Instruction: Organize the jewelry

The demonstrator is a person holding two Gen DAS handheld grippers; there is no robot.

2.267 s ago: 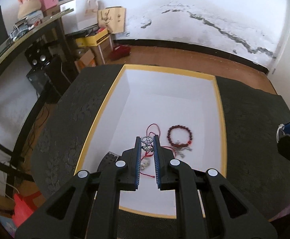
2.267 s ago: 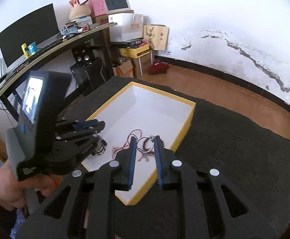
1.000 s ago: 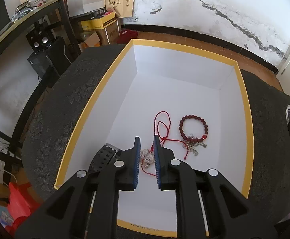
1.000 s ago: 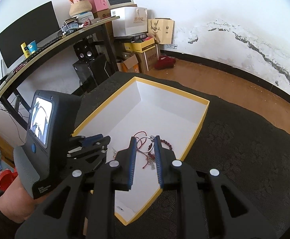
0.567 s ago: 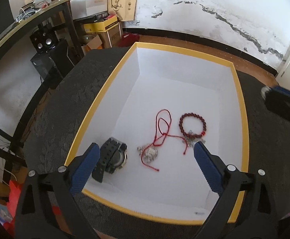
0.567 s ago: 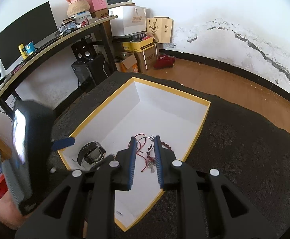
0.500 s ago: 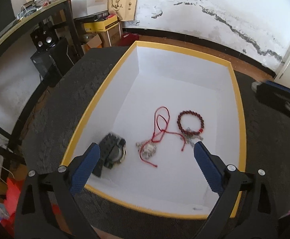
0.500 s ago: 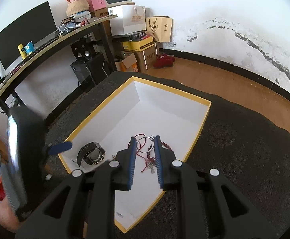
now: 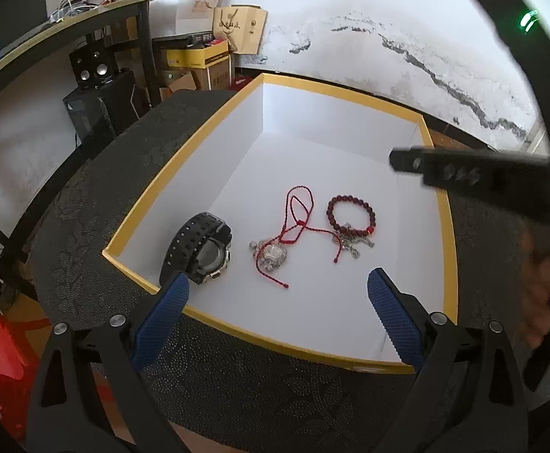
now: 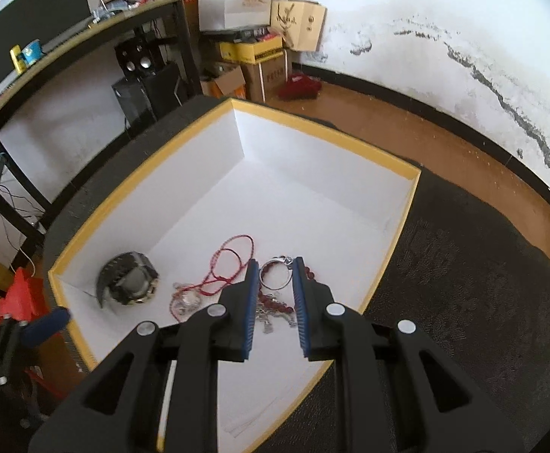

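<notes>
Three pieces of jewelry lie on the floor of the white box (image 9: pixel 358 139) with the yellow rim, which sits on a dark patterned table cover (image 9: pixel 97 204). Nearest the box's near left corner is the black wristwatch (image 9: pixel 199 251), resting on its side with the face turned toward the left wrist camera. Just beside it, toward the middle of the box, lies the red cord necklace (image 9: pixel 294 226) with its silver pendant at the near end. Next along, toward the box's right wall, is the dark red bead bracelet (image 9: pixel 350 215), with small silver charms bunched at its near side. The left gripper (image 9: pixel 277 315) hangs over the box's near rim with its blue-padded fingers spread wide and nothing between them. The right gripper (image 10: pixel 274 288) is above the box floor over the bead bracelet, its fingers closed on a silver ring (image 10: pixel 274 273) that is pinched between the pads.
</notes>
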